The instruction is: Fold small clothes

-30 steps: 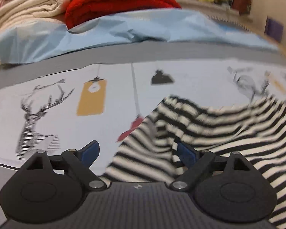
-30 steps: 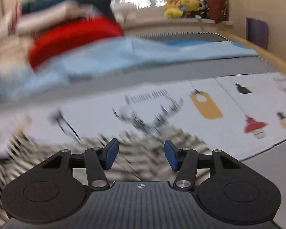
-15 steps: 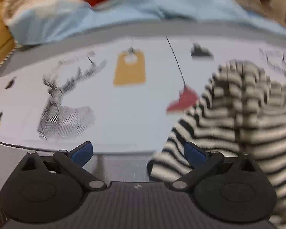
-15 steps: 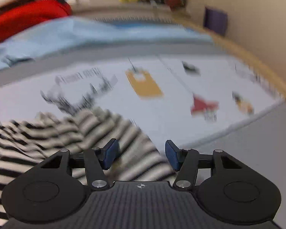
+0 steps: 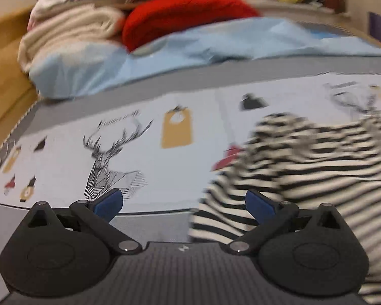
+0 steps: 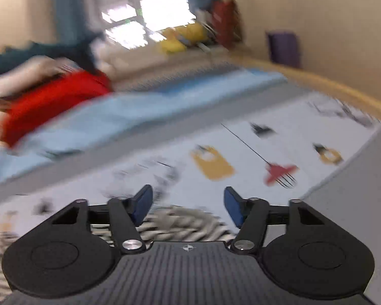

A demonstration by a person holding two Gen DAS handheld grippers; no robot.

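Bedding fills both views: a printed sheet [image 5: 165, 157] with stags and tags serves as the folding surface, with a blue quilt [image 5: 190, 50] and red cushion [image 5: 185, 15] pushed to the upper frame, likely to keep room. Lower right of the left view lies the striped garment [image 5: 317, 157], slumped, not yet folded. Left gripper [image 5: 183, 206] gapes fully, holding nothing though cloth brushes one pad. Right gripper [image 6: 188, 206], jaws just widened, grips nothing; stripes lie beneath.
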